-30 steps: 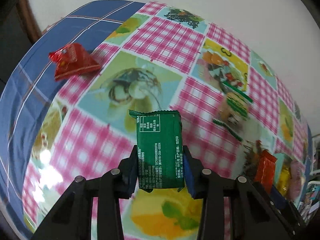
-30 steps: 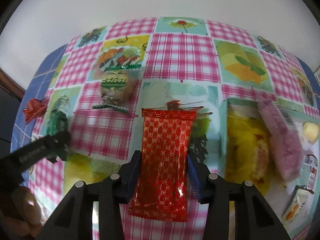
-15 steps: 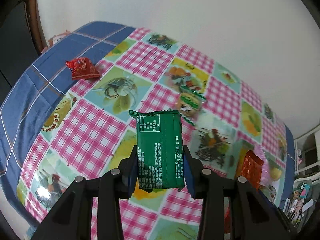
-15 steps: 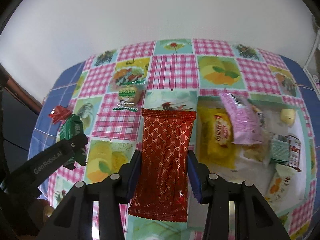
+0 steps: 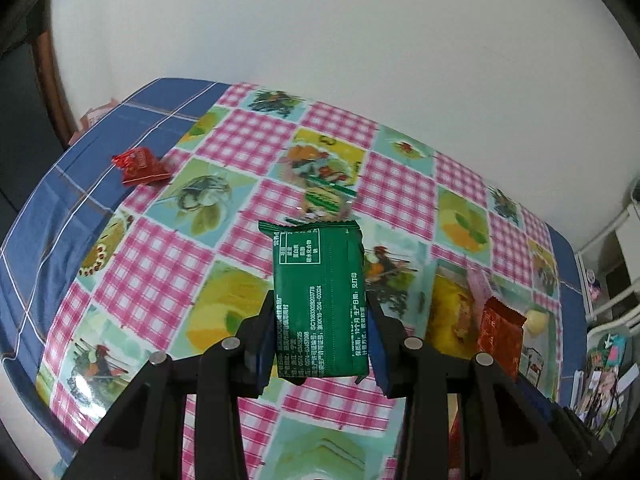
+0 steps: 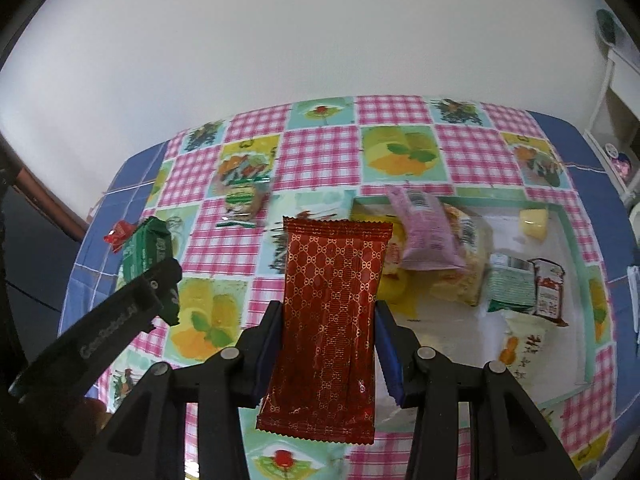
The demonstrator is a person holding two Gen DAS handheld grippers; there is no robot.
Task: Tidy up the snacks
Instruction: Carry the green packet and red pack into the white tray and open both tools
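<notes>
wide checked surface (image 6: pixel 320 152) ending at a white wall behind, blue cloth border left and right, bare patches mid-left. shallow tray (image 6: pixel 568 216) at right crowded with packets. held above: long red patterned wrapper (image 6: pixel 328 316) pinched by right fingers (image 6: pixel 384 344); shorter green printed packet (image 5: pixel 320 300) pinched by left fingers (image 5: pixel 264 344).

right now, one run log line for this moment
left hand-held gripper: shut on green snack packet | right hand-held gripper: shut on red snack packet | both above table
</notes>
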